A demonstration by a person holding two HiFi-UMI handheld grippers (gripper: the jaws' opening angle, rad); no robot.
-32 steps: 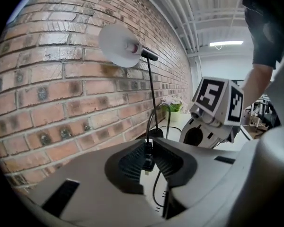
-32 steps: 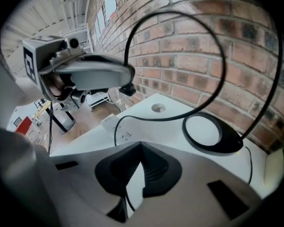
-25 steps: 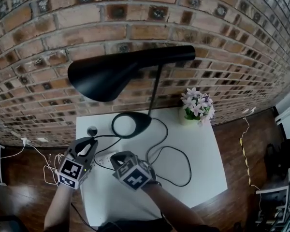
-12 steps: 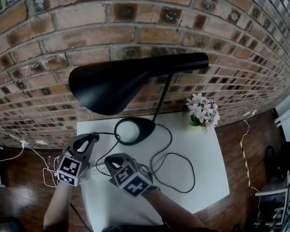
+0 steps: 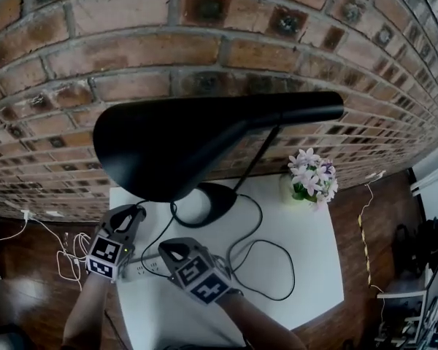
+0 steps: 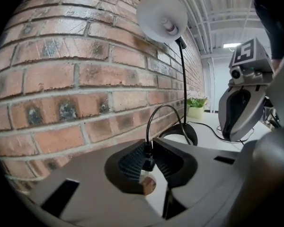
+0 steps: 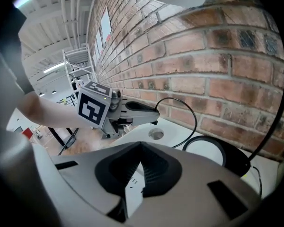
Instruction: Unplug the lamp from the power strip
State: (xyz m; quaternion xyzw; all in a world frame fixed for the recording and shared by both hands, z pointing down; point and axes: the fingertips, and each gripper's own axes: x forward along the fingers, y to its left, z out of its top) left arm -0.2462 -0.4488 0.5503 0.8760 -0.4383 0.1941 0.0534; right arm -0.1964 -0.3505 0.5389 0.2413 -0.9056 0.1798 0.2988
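The black lamp (image 5: 168, 148) stands on the white table (image 5: 310, 257), and its cord (image 5: 274, 296) loops across the top. My left gripper (image 5: 136, 211) is shut on the lamp's black plug (image 6: 147, 159) near the table's back left corner, apart from the white power strip (image 5: 147, 267). The cord arcs up from the plug toward the lamp base (image 6: 180, 134). My right gripper (image 5: 166, 248) is over the strip with its fingertips together. In the right gripper view the white strip (image 7: 131, 193) shows under the pads.
A brick wall (image 5: 131, 49) runs close behind the table. A pot of pink flowers (image 5: 312, 177) stands at the back right. A round hole (image 7: 156, 135) sits in the tabletop near the left gripper. Loose white cables (image 5: 66, 254) lie on the wooden floor at the left.
The left gripper has sunk and shifted with the plug still in it. The right gripper has slid a little to the left. The head view has come closer to the lamp shade.
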